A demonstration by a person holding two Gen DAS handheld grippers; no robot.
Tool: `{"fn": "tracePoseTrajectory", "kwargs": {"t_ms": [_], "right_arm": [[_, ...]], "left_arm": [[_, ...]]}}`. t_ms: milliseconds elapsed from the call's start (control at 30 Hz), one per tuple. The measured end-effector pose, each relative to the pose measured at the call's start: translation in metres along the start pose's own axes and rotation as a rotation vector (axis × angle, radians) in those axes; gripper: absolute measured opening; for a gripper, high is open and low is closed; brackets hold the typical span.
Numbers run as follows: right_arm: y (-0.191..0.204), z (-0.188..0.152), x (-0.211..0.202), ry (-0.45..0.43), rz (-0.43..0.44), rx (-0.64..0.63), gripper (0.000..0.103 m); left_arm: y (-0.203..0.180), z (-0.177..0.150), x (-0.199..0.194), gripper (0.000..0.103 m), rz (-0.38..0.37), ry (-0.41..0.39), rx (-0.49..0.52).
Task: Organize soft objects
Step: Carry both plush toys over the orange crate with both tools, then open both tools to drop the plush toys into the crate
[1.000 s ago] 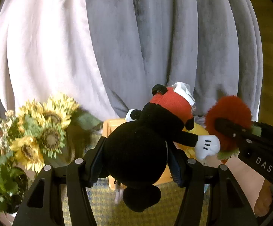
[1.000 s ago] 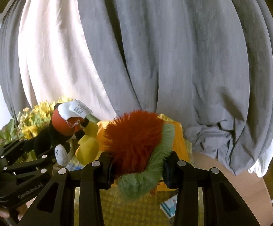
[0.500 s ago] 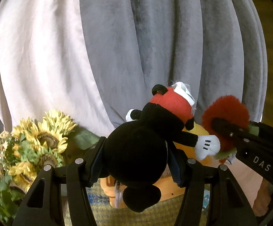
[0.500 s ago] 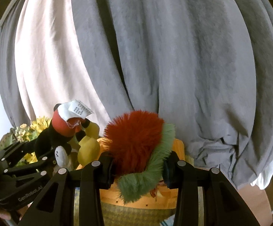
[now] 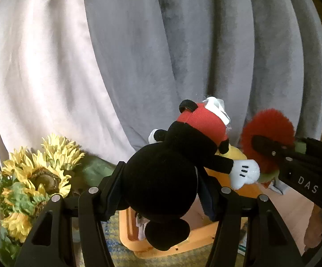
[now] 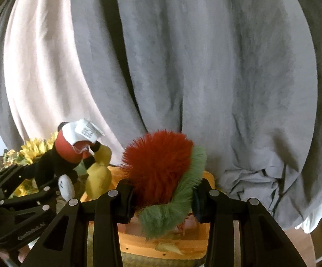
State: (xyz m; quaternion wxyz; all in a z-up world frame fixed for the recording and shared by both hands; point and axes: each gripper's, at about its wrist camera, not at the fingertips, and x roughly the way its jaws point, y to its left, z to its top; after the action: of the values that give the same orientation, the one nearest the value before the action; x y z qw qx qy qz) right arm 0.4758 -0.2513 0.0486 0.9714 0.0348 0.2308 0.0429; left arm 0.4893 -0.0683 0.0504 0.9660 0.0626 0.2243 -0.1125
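My left gripper [image 5: 161, 187] is shut on a black mouse plush [image 5: 167, 173] with red shorts, white gloves and yellow shoes, held above an orange bin [image 5: 170, 242]. The mouse plush also shows at the left of the right wrist view [image 6: 69, 155]. My right gripper [image 6: 163, 193] is shut on a fluffy red and green plush [image 6: 161, 169], held above the same orange bin [image 6: 161, 242]. The red plush and the right gripper show at the right of the left wrist view [image 5: 270, 131]. The two toys hang side by side, close together.
Grey and pale curtains [image 5: 183, 44] hang right behind the bin. A bunch of sunflowers [image 5: 38, 173] stands at the left. The bin sits on a woven yellow-green mat [image 5: 125, 255]. A small card [image 5: 242, 244] lies on the floor right of the bin.
Both grippers have moved forward and up with their toys. The orange bin now lies lower in both views, and the sunflowers have slid left and down.
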Motion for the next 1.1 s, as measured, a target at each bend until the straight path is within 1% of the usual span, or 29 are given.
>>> {"fn": "tracePoseTrajectory", "kwargs": {"t_ms": [200,433,667,900,1000,1100], "right_arm": [[-0.003,0.001,0.025,0.049,-0.016,-0.003,0.04],[-0.01,-0.007,0.056,0.122,-0.013,0.01,0.04],[-0.017,-0.023,0.091,0.221,-0.033,0.011,0.04],[-0.02,-0.039,0.113,0.292,-0.032,-0.002,0.04],[-0.022,-0.044,0.12,0.33,-0.019,0.001,0.041],[-0.023,-0.048,0.126,0.359,-0.011,0.0,0.042]], "left_arm": [[0.0,0.001,0.027,0.059,0.014,0.036,0.017],[-0.005,-0.009,0.062,0.059,0.003,0.12,0.027],[-0.006,-0.024,0.09,0.059,0.011,0.199,0.04],[-0.009,-0.038,0.112,0.059,0.005,0.281,0.066],[-0.01,-0.042,0.121,0.06,0.007,0.312,0.071],[-0.011,-0.046,0.13,0.061,-0.007,0.355,0.071]]}}
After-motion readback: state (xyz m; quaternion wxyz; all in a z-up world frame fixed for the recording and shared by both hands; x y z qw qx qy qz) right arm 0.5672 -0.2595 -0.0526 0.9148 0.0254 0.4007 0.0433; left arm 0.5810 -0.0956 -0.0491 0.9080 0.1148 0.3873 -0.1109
